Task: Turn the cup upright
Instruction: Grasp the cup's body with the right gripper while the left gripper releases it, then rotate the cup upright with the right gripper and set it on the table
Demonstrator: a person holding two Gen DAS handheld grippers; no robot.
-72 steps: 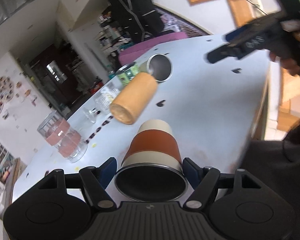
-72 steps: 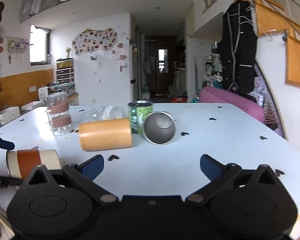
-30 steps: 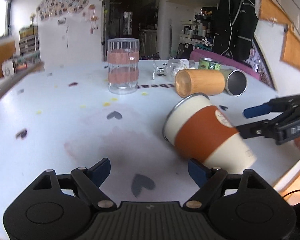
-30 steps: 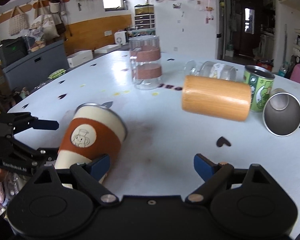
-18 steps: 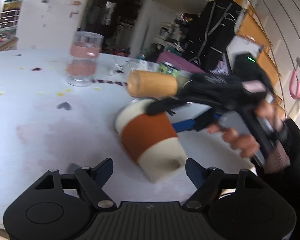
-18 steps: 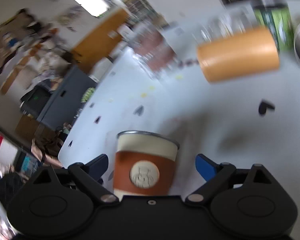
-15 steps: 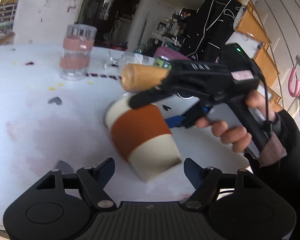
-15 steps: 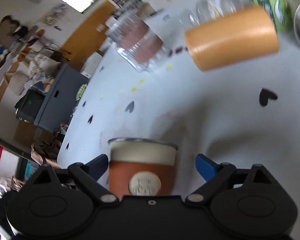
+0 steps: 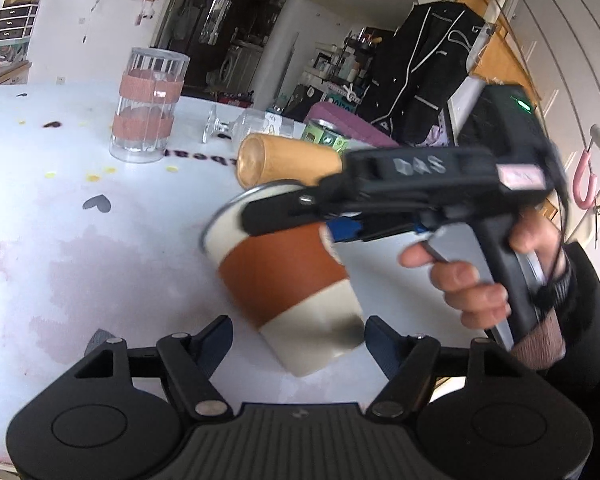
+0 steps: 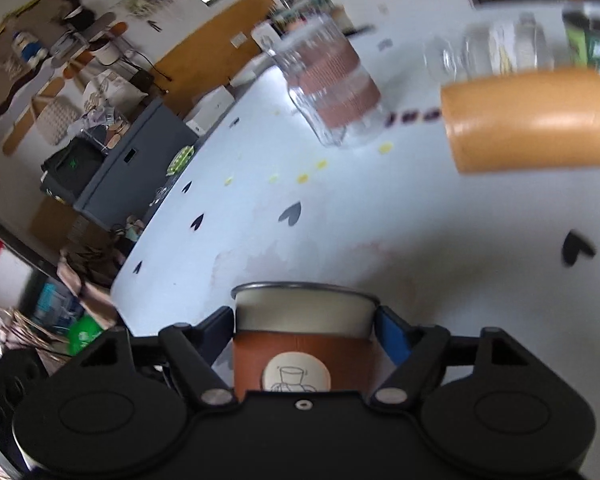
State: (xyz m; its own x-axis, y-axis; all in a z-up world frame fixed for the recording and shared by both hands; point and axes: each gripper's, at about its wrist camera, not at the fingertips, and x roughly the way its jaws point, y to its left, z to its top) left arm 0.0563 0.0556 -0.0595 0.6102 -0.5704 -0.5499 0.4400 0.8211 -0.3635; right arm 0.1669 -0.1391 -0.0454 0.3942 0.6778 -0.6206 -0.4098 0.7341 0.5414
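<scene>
The cream cup with an orange-brown sleeve (image 9: 284, 272) is tilted, its metal rim up and away, its base low near the table's front edge. My right gripper (image 10: 305, 320) is shut on the cup (image 10: 300, 344) at the sleeve, seen in the left wrist view as a black tool (image 9: 380, 196) clamping the upper part. My left gripper (image 9: 298, 340) is open, its fingers apart on either side of the cup's base without touching it.
On the white table (image 9: 60, 240) behind the cup lie an orange wooden cup (image 9: 284, 160) on its side, a clear glass with pink bands (image 9: 148, 108), a tipped glass (image 9: 244, 124) and a green can (image 9: 324, 138). The table edge runs close in front.
My left gripper let go of the cup and opened. My right gripper came in, closed on the cup's sleeve and is turning it from lying to rim-up.
</scene>
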